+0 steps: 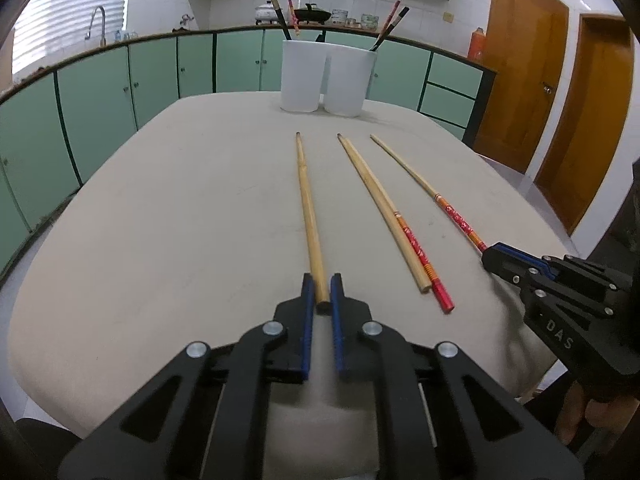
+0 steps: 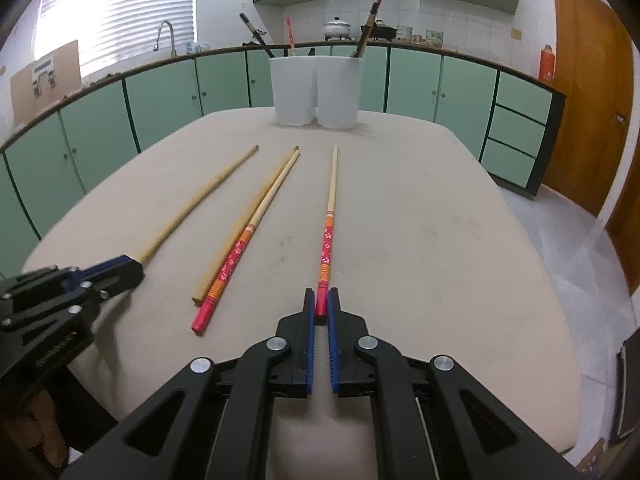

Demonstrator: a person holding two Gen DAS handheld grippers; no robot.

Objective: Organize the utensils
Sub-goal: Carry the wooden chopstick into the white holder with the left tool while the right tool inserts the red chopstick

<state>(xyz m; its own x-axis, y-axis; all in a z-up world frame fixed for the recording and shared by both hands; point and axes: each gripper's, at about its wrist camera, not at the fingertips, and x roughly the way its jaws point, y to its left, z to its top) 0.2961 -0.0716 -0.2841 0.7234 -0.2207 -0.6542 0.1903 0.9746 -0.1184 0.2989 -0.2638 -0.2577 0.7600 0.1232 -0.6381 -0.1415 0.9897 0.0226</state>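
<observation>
Several chopsticks lie lengthwise on the beige table (image 1: 160, 220). My left gripper (image 1: 322, 286) is shut on the near end of a plain wooden chopstick (image 1: 308, 216), which also shows in the right wrist view (image 2: 200, 200). My right gripper (image 2: 321, 300) is shut on the red end of a red-patterned chopstick (image 2: 327, 232), seen at the right in the left wrist view (image 1: 424, 188). Between them rest a second plain chopstick (image 1: 380, 216) and a second red-ended chopstick (image 2: 236, 256), side by side. Two white cups (image 1: 302, 74) (image 1: 348, 80) at the far edge hold dark and red chopsticks.
Green cabinets (image 1: 100, 100) with a counter run behind the table, with a sink tap (image 1: 98, 24) and pots on top. Wooden doors (image 1: 520, 92) stand at the right. The tiled floor (image 2: 580, 248) drops away past the table's right edge.
</observation>
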